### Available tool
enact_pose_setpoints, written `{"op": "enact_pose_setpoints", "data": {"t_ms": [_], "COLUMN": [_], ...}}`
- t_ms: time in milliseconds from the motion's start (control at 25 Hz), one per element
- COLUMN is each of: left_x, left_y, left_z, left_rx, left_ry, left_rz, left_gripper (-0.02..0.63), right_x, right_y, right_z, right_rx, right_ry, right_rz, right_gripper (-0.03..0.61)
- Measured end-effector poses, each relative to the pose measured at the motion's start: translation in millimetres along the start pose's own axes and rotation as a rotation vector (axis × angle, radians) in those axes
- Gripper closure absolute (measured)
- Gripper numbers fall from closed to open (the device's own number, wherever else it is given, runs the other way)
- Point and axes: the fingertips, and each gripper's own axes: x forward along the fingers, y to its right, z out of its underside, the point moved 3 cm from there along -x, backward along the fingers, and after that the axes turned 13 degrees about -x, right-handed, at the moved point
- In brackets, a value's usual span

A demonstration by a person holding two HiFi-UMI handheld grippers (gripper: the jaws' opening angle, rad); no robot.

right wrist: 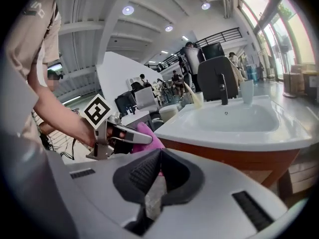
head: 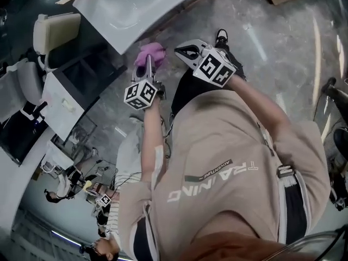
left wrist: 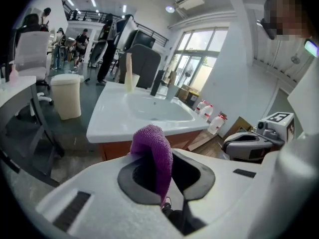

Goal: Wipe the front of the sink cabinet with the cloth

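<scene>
Head view: purple cloth (head: 150, 52) sits mid-frame in the left gripper (head: 148, 68), just under the sink (head: 125, 15) rim. Left gripper view: jaws clamped on it, cabinet front (left wrist: 117, 151) dead ahead past the cloth, so left looks nearer for wiping. Right gripper view: right gripper (right wrist: 158, 173) jaws together, empty
</scene>
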Motion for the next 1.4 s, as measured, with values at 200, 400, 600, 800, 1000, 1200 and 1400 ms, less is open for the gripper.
{"op": "enact_pose_setpoints", "data": {"t_ms": [200,400,600,800,1000,1200,1400], "left_x": [18,47,71,94,113,124,137], "left_y": [-69,-120,-158,-167,-159,-142,-122], "left_z": [15,19,28,22,19,22,23], "left_rx": [-0.065,-0.083,-0.181,-0.154,-0.168,-0.128,-0.121], "left_ry": [-0.041,-0.015,0.012,0.042,0.087,0.085,0.069], "left_rz": [-0.045,-0.117,-0.175,-0.178,-0.162,-0.127,-0.11], "left_gripper": [0.574,0.574,0.574,0.574,0.574,0.574,0.574], "right_x": [35,56,66,72,66,67,59], "right_y": [-22,-27,-29,-13,-4,-5,6], "right_z": [28,58,76,99,125,141,155], "right_rx": [0.11,0.129,0.216,0.295,0.345,0.366,0.393], "right_ry": [0.028,0.007,0.029,0.04,0.051,0.056,0.064], "right_rz": [0.035,0.065,0.093,0.144,0.177,0.172,0.19], "right_gripper": [0.566,0.566,0.566,0.566,0.566,0.566,0.566]}}
